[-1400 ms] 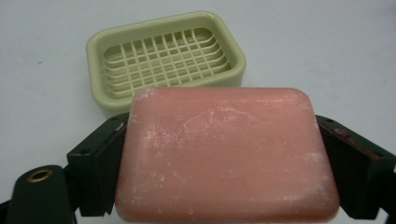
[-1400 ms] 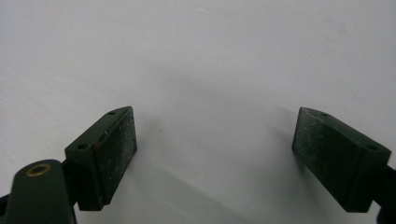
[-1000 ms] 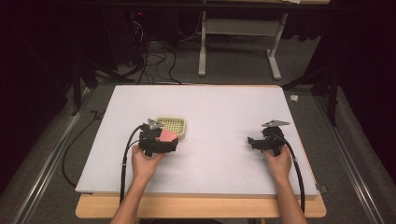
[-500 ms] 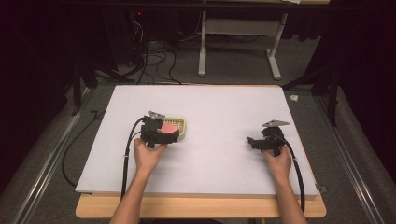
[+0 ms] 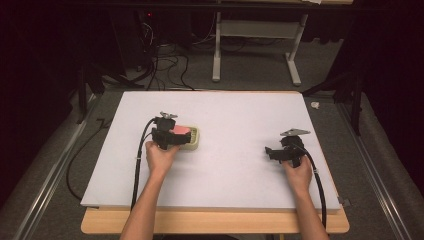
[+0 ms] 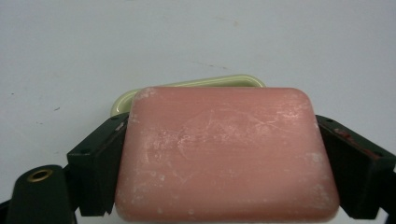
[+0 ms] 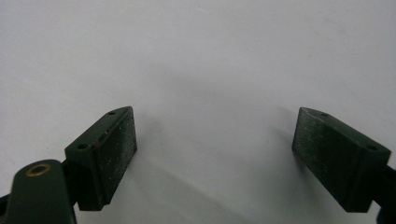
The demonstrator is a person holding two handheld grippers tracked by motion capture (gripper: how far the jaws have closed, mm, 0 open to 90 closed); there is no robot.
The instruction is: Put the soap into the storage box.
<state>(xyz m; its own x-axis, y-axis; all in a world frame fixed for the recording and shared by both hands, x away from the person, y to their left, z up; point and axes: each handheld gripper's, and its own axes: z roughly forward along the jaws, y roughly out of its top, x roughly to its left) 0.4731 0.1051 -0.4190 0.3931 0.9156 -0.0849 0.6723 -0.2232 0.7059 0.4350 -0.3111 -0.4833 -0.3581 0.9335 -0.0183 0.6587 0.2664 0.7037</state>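
Soap transfer at mid-course. The left tongs (image 5: pixel 172 131) are clenched on a pink soap bar (image 6: pixel 226 151), one black jaw pressed to each short side of the bar, and they carry it at the near-left edge of a pale green soap dish (image 5: pixel 192 139) that stands on the white tabletop (image 5: pixel 235 115), left of centre. Judged from this arrangement, the grasp is accomplished; what remains is either to seat the bar in the dish and release it or to carry it clear, and the pictures alone do not settle which direction the work runs. The right tongs (image 5: pixel 272 152) lie well apart on the right side of the tabletop, released and grasping nothing, with their jaws standing wide over bare white surface. The high view supplies the overall layout: both hands, the trailing cables, the wide spacing of the two tongs, and the dish with its ribbed surface partly covered by the left hand's tool. It cannot resolve whether the bar touches the dish. The left gripper view adds the scuffed, whitish face of the bar, the full contact of both jaws, and the rounded rim of the dish emerging just behind and below the bar; whether the bar rests on that rim or hangs above it cannot be told. The right gripper view confirms the gap between its jaws.
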